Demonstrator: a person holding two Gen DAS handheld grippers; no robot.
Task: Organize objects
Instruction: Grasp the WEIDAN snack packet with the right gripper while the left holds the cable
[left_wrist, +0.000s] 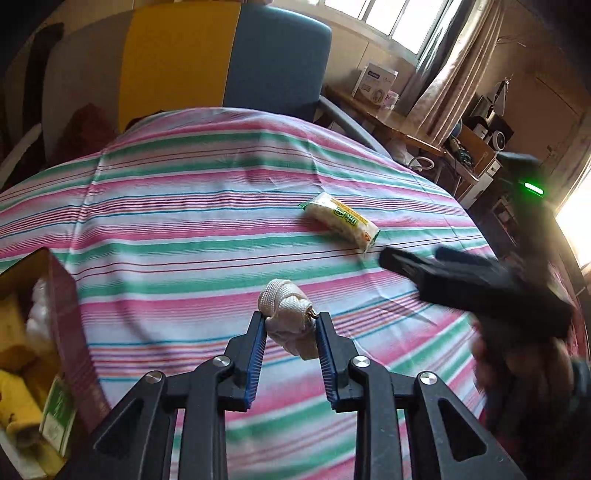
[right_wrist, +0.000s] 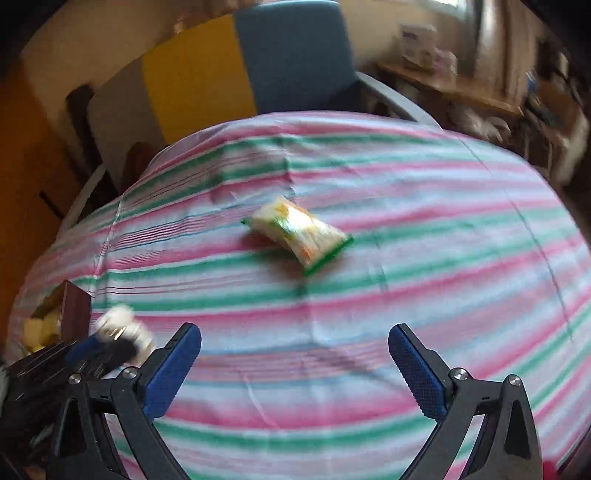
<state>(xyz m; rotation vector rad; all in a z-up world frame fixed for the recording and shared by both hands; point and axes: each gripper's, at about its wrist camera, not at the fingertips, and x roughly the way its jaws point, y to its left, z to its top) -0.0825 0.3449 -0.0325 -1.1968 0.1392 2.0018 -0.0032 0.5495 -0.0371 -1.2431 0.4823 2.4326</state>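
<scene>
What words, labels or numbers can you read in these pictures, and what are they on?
None can be read with confidence.
Snack packet: green printed characters, too blurred to read.
White carton on the far desk: blue lettering, too small.
Green-and-white pack in the brown box: print too blurred.

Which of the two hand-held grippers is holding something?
The left hand-held gripper: it is shut on the white bundle. The right one is open and empty.

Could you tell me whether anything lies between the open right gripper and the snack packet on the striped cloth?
Nothing visible does. The right gripper is open, and only bare pink-and-green striped tablecloth lies between it and the green-edged plastic snack packet.
</scene>
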